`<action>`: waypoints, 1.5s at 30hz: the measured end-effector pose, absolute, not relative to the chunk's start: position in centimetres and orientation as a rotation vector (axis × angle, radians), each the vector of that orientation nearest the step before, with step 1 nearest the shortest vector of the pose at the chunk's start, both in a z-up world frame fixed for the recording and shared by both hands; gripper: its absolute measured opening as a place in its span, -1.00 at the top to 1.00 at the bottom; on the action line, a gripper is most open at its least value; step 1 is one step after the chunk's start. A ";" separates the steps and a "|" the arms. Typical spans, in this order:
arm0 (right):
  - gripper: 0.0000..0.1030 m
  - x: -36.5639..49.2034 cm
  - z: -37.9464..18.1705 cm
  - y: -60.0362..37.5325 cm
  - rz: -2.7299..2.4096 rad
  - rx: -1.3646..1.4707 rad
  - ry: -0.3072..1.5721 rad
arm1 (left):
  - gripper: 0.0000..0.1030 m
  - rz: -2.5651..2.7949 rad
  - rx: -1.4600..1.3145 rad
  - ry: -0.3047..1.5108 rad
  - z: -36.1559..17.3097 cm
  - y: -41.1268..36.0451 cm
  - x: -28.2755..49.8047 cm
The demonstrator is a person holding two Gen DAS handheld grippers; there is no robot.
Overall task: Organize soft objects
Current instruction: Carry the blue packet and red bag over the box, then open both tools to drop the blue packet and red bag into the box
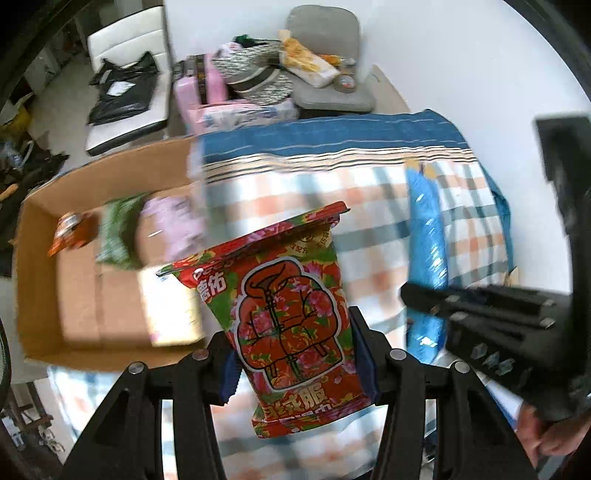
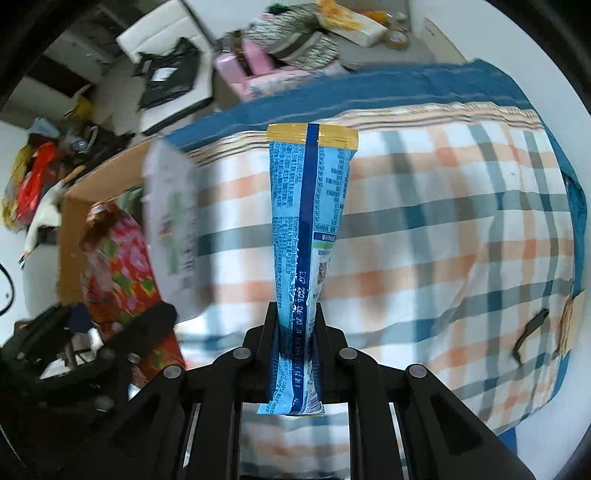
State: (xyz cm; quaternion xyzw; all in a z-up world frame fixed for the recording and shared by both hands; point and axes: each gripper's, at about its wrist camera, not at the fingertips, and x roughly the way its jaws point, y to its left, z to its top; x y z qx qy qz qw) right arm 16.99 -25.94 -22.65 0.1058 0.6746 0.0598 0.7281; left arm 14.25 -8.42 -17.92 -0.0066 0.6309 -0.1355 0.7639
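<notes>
My left gripper [image 1: 295, 354] is shut on a red floral soft pack [image 1: 291, 317] and holds it above the checked cloth, just right of the open cardboard box [image 1: 37, 280]. My right gripper [image 2: 295, 325] is shut on a long blue soft pack [image 2: 306, 229] with a yellow top edge, held above the cloth. The blue pack [image 1: 424, 266] and the right gripper [image 1: 491, 317] also show at the right of the left wrist view. The floral pack [image 2: 125, 266] and the left gripper [image 2: 85, 343] show at the left of the right wrist view.
The box holds an orange pack [image 1: 70, 232], a green pack [image 1: 118, 229], a pink pack [image 1: 166, 229] and a pale pack [image 1: 170, 306]. A blue-edged checked cloth [image 2: 461, 240] covers the table. Behind it lie a grey cushion [image 1: 325, 26], knitted items [image 1: 258, 77] and a pink case [image 1: 192, 88].
</notes>
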 end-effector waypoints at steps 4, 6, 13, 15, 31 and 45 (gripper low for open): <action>0.70 15.5 -20.1 -20.1 0.197 0.235 1.456 | 0.07 -0.221 -0.029 1.371 -17.6 -1.9 12.7; 0.70 15.3 -19.4 -17.1 0.228 0.231 1.445 | 0.07 -0.183 -0.047 1.373 -17.6 1.2 12.4; 0.70 17.1 -20.1 -7.6 0.281 0.274 1.470 | 0.07 -0.071 -0.091 1.394 -18.5 10.8 14.1; 0.70 18.0 -21.0 -5.4 0.270 0.294 1.487 | 0.07 -0.045 -0.090 1.405 -19.1 12.9 15.2; 0.70 23.7 -29.6 2.8 0.125 0.280 1.597 | 0.06 -0.051 -0.156 1.633 -29.3 20.1 22.3; 0.02 24.2 -32.6 4.0 0.067 0.234 1.639 | -0.09 -0.040 -0.141 1.689 -31.1 19.5 22.9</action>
